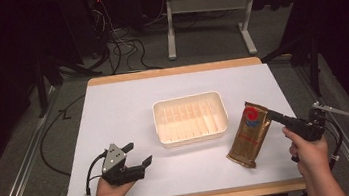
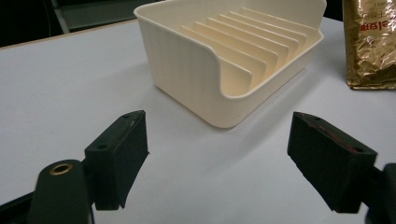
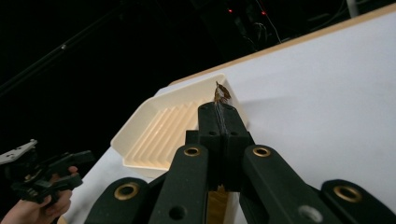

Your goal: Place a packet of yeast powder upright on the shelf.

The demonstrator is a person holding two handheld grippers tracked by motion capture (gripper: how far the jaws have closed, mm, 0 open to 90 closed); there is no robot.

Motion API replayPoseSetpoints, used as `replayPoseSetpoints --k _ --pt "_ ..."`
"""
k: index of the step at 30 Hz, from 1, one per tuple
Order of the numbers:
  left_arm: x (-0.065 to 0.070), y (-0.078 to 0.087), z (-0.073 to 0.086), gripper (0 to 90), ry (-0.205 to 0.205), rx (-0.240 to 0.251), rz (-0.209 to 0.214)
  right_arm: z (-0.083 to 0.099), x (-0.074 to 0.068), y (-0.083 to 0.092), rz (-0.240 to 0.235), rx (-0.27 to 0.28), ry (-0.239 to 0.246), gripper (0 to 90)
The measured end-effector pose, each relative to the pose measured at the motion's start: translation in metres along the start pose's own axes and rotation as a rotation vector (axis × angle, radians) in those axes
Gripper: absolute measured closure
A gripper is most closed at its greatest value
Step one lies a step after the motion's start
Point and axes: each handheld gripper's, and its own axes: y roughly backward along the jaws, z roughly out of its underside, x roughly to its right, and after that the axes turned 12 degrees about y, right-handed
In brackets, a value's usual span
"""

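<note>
Two tongs, one gold pouch [image 1: 250, 134], one cream tray [image 1: 190, 117] on the white tabletop [image 1: 114, 115].
Right tongs [image 1: 270, 115] clenched on the pouch's top seal, so the pouch hangs tilted just right of the tray, its bottom at or near the tabletop; probably gripped by the flat seal for a firm pinch and an easy lift toward the tray. The right gripper view shows the seal [image 3: 221, 93] pinched between the jaws. Left tongs [image 1: 136, 154] released, jaws spread with nothing between, waiting at the near left, facing the tray [image 2: 224, 60].
</note>
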Motion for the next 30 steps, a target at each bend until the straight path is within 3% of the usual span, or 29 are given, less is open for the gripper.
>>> replayPoseSetpoints --k 7,15,21,30 --pt "0.000 0.000 0.000 20.9 0.000 -0.001 0.000 -0.008 -0.018 -0.004 -0.040 0.013 0.043 90.0" --pt "0.000 0.000 0.000 20.9 -0.001 -0.002 0.001 -0.014 -0.027 0.000 -0.044 0.035 0.074 90.0" --pt "0.000 0.000 0.000 20.9 0.001 -0.001 0.002 -0.024 -0.035 0.009 0.019 0.048 0.138 90.0" --pt "0.001 -0.001 0.000 20.9 0.001 -0.002 0.003 -0.026 -0.039 0.013 0.030 0.085 0.118 90.0"
